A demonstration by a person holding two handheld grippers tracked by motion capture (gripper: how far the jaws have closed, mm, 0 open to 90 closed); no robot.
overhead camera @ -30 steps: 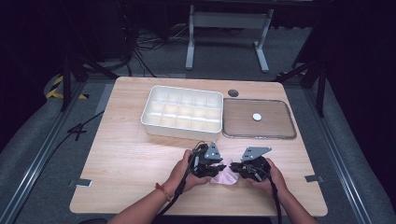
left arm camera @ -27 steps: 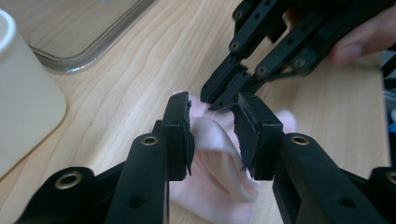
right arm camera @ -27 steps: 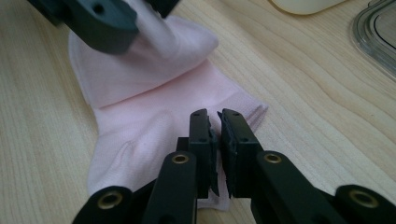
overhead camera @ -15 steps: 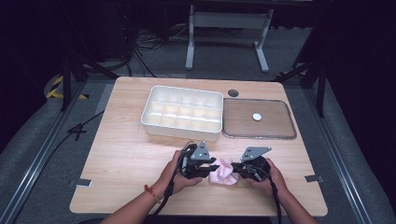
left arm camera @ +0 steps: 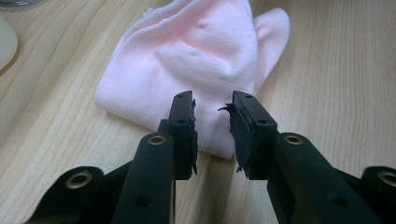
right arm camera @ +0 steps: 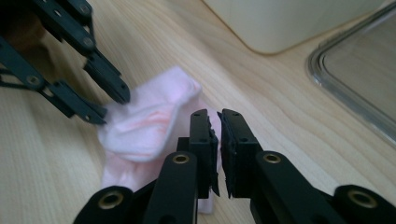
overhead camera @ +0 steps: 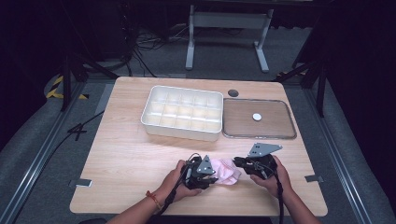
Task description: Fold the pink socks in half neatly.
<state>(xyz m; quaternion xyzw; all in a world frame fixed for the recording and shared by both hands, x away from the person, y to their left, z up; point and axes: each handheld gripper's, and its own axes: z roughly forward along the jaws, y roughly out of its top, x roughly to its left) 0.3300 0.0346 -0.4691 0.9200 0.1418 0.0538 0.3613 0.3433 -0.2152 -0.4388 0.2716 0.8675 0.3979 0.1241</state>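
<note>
A folded pale pink sock (overhead camera: 225, 171) lies on the wooden table near its front edge, between my two grippers. My left gripper (overhead camera: 208, 173) is at the sock's left end. In the left gripper view it (left arm camera: 212, 126) stands open, its jaws either side of the near edge of the sock (left arm camera: 196, 60). My right gripper (overhead camera: 239, 163) is at the sock's right end. In the right gripper view it (right arm camera: 218, 122) is pressed nearly together on the edge of the sock (right arm camera: 149, 121). Beyond, the left gripper (right arm camera: 112, 106) touches the sock's far side.
A white compartment tray (overhead camera: 180, 133) stands at the table's middle back. To its right lies a clear flat lid (overhead camera: 259, 136) with a small white disc (overhead camera: 256, 116) on it. A dark round hole (overhead camera: 233, 93) sits behind them. Bare wood stretches to the left.
My left gripper drew away to the left, then came back right to the sock. The sock now lies more spread out. The right gripper has barely moved.
</note>
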